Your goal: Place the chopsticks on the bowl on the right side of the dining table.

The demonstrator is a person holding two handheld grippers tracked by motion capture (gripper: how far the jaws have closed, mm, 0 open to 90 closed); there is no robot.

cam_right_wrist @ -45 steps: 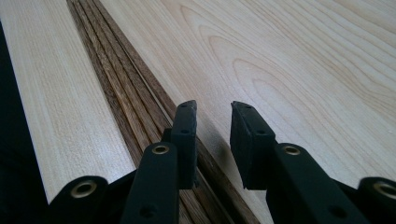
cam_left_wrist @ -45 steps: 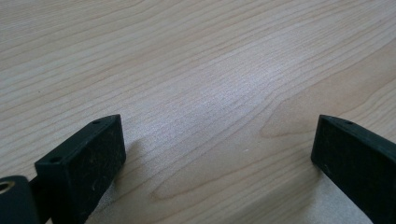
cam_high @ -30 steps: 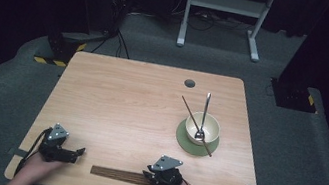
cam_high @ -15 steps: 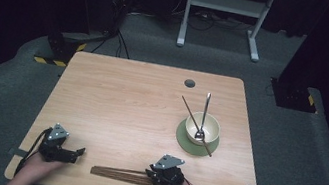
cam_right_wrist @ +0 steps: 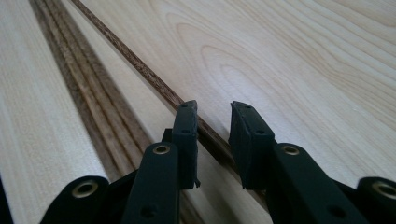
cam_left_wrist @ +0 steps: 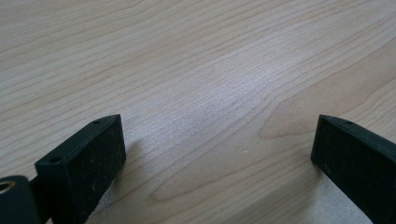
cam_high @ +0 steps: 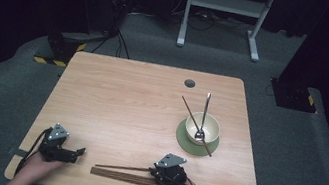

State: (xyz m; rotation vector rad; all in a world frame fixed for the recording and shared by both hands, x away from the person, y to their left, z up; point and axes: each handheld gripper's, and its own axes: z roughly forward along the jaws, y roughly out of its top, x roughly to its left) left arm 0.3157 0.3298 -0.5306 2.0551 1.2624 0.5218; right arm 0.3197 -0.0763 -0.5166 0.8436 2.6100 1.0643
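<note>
We see little change from a second ago: both hands stay at the near edge of the table (cam_high: 151, 100). The right gripper (cam_high: 153, 172) still sits over the bundle of chopsticks (cam_high: 123, 176) lying along the near edge. One single chopstick (cam_right_wrist: 140, 70) now angles slightly away from the bundle, its end passing between the jaws in the right gripper view. The jaws stand a little apart on either side of it, and we cannot tell whether they press it. The left gripper (cam_high: 80, 151) rests near the near left corner, its jaws spread wide over bare wood. Toward the right edge, a bowl (cam_high: 202, 128) sits on a green plate (cam_high: 185, 137), holding a spoon (cam_high: 204, 114) and another chopstick (cam_high: 193, 120), unmoved.
</note>
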